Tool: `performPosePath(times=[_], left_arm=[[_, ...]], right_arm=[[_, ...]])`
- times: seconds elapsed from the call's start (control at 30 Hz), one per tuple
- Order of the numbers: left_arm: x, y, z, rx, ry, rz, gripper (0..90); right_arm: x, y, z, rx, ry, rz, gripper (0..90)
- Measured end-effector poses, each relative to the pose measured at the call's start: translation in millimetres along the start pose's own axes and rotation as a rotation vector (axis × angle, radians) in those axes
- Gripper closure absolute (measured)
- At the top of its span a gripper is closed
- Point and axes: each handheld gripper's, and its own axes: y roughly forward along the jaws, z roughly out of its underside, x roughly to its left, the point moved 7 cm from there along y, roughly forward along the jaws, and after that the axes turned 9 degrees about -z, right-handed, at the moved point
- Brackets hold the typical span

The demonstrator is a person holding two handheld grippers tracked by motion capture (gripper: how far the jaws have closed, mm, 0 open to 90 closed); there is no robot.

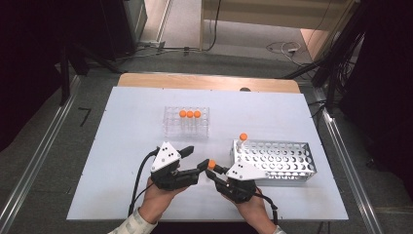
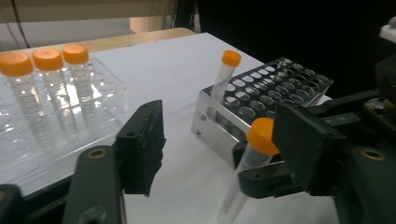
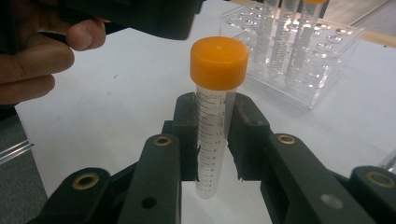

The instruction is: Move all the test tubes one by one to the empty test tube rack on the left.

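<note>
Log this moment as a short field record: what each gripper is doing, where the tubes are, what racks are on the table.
right gripper: shut on the held tube, orange cap up, roughly upright
left gripper: open, empty, jaws either side of the held tube's cap without touching
clear rack: far centre, three orange-capped tubes in a row
metal rack: right of the grippers, one orange-capped tube in its far left corner, leaning
table: white top, both racks standing on it

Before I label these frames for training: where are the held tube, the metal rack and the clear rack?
held tube (image 3: 211, 135), right gripper view, graduated body.
metal rack (image 1: 302, 145), high view, far rim.
clear rack (image 1: 171, 130), high view, front wall.
</note>
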Motion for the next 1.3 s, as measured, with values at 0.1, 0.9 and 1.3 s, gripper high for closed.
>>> performPosePath(times=[0.1,0.9,1.3], left_arm=[[-5.5,1.8,2.2,0.013,0.016,0.030,41.8],[-13.9,7.2,10.2,0.029,0.064,0.061,69.9],[3.3,6.5,4.8,0.018,0.014,0.030,70.0]], right_arm=[[2.4,4.1,-1.1,0.002,-0.005,-0.007,71.9],[6.5,7.6,-4.5,-0.003,-0.003,-0.024,71.3],[0.2,-10.1,-6.8,-0.011,0.016,-0.028,33.3]])
